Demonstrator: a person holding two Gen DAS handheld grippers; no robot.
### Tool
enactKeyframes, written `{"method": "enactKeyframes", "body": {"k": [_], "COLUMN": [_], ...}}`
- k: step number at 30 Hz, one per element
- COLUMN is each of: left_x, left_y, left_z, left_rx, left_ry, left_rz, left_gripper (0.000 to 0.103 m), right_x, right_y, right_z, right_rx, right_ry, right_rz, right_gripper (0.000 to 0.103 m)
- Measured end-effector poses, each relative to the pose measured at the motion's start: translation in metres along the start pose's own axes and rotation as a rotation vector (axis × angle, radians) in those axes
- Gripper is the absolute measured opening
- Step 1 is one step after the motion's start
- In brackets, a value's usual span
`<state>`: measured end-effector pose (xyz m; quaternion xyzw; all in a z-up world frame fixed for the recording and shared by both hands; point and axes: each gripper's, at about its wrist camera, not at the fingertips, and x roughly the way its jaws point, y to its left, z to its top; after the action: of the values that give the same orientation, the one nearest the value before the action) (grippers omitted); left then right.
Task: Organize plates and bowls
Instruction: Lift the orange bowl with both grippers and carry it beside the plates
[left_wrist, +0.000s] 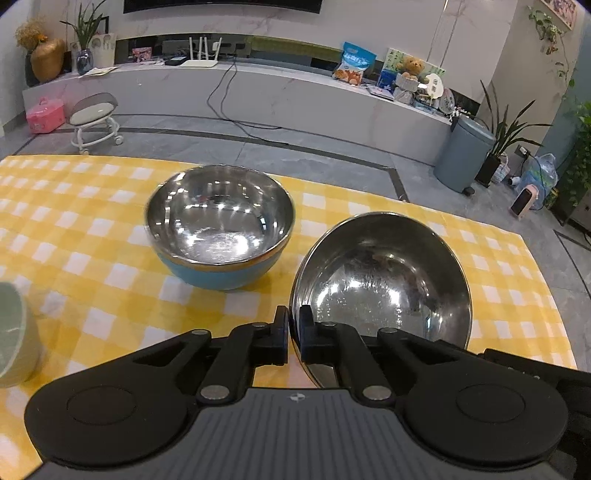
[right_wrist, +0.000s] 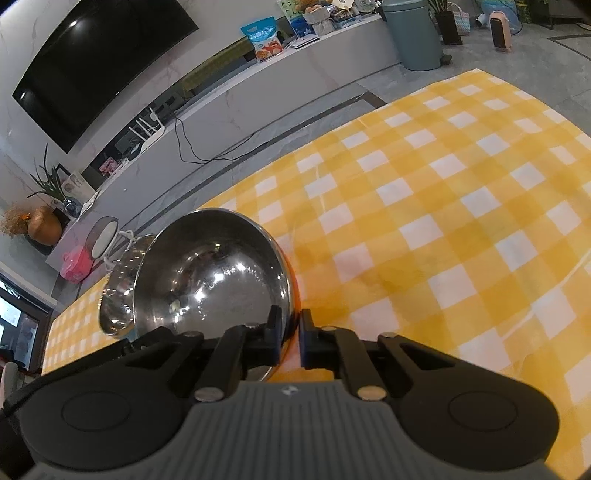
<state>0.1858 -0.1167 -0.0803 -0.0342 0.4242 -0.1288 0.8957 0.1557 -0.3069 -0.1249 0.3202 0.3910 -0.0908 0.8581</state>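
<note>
Left hand-held gripper (left_wrist: 293, 323) clamped on the rim of a tilted steel bowl (left_wrist: 384, 288), lifted over the yellow checked table (left_wrist: 92, 266). Right hand-held gripper (right_wrist: 288, 326) pinching the same bowl's (right_wrist: 210, 273) opposite rim. Blue-sided steel bowl (left_wrist: 221, 236) standing upright at 11 o'clock from the held one, well apart. Pale green bowl (left_wrist: 14, 332) at 9 o'clock, cut by the frame edge.

The blue bowl (left_wrist: 221, 229) and tilted steel bowl (left_wrist: 384, 288) are crowding the middle; open tablecloth (right_wrist: 461, 206) is lying to the right.
</note>
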Motion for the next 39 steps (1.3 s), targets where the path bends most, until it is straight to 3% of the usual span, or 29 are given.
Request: {"method": "enactKeyframes", "body": {"k": [9, 16, 26, 39], "left_x": [-0.045, -0.080, -0.117, -0.105], "left_y": [0.012, 0.020, 0.029, 0.052], "left_z": [-0.003, -0.026, -0.064, -0.116], "left_rx": [-0.042, -0.061, -0.115, -0.249], "left_ry": [0.059, 0.090, 0.133, 0.333], "left_rz": [0.010, -0.013, -0.066, -0.144], "left_gripper": [0.006, 0.008, 0.009, 0.012], "right_x": [-0.044, -0.082, -0.131, -0.139], "right_y": [0.019, 0.019, 0.014, -0.019], "right_z": [-0.009, -0.028, -0.069, -0.108], "right_rx": [-0.079, -0.128, -0.232, -0.167], "right_ry": [0.012, 0.038, -0.009, 0.063], "right_rz": [0.038, 0.072, 0.071, 0.050], "right_gripper": [0.007, 0.007, 0.006, 0.006]}}
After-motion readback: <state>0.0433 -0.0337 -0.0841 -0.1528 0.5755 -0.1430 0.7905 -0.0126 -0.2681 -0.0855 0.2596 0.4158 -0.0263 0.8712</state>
